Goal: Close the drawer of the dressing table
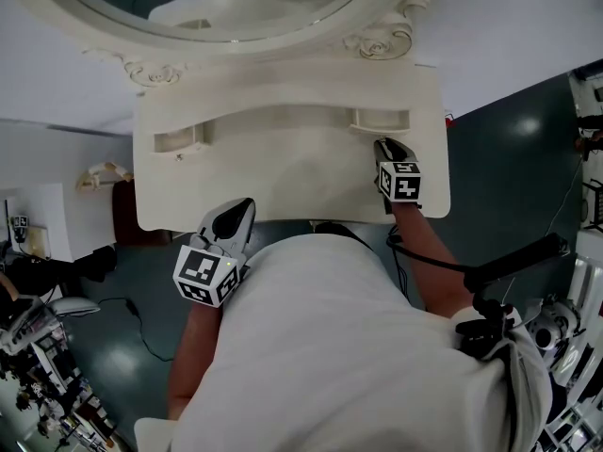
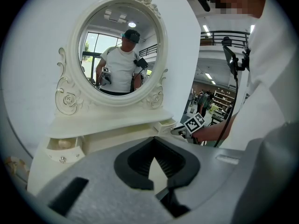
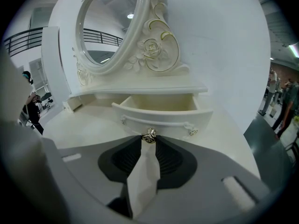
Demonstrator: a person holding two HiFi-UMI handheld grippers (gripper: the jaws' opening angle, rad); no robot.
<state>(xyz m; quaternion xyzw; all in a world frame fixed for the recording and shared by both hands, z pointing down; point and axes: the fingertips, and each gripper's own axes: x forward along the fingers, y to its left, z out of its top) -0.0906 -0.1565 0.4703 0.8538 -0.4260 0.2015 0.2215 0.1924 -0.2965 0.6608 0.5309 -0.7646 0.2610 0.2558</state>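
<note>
- Standing open below the mirror (image 3: pixel 106 27), to its right, the drawer (image 3: pixel 161 110) is not shut yet — its bare inside shows.
- The right gripper (image 3: pixel 149 143) has its jaws narrowed onto the drawer's knob (image 3: pixel 149 136); pushing it inward looks to be the whole job left.
- The left gripper (image 2: pixel 154 160), well in front of the mirror at the dressing table (image 1: pixel 283 182) edge, has its jaws together on nothing.
- No brand or readable writing — only black-and-white square markers (image 1: pixel 403 182) on the grippers' cubes.
</note>
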